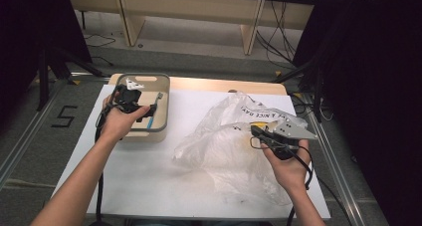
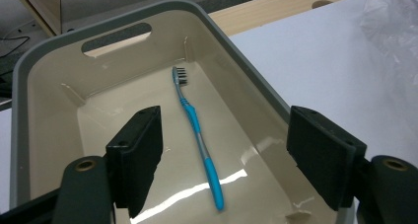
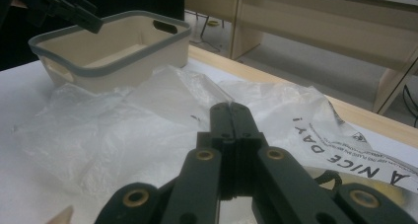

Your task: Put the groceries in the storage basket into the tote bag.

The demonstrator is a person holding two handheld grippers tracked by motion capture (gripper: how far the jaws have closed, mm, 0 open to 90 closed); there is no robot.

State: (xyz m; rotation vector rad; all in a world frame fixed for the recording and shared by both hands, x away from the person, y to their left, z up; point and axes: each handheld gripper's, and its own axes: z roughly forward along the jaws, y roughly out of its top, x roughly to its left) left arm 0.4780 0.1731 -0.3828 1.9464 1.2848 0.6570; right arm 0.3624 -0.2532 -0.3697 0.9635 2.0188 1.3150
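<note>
A blue toothbrush lies loose on the floor of a cream bin with a grey rim, bristles toward the far handle slot. My left gripper hovers open over the bin, one jaw on each side of the toothbrush and neither touching it. In the high view the left gripper sits above the bin's near half. My right gripper is shut, jaws pressed together, resting on a crumpled clear plastic bag. Whether it pinches a fold of the bag I cannot tell.
A white sheet covers the wooden table. The bag bears printed black lettering. The bin stands at the table's far left. Wooden furniture legs and cables lie on the floor beyond.
</note>
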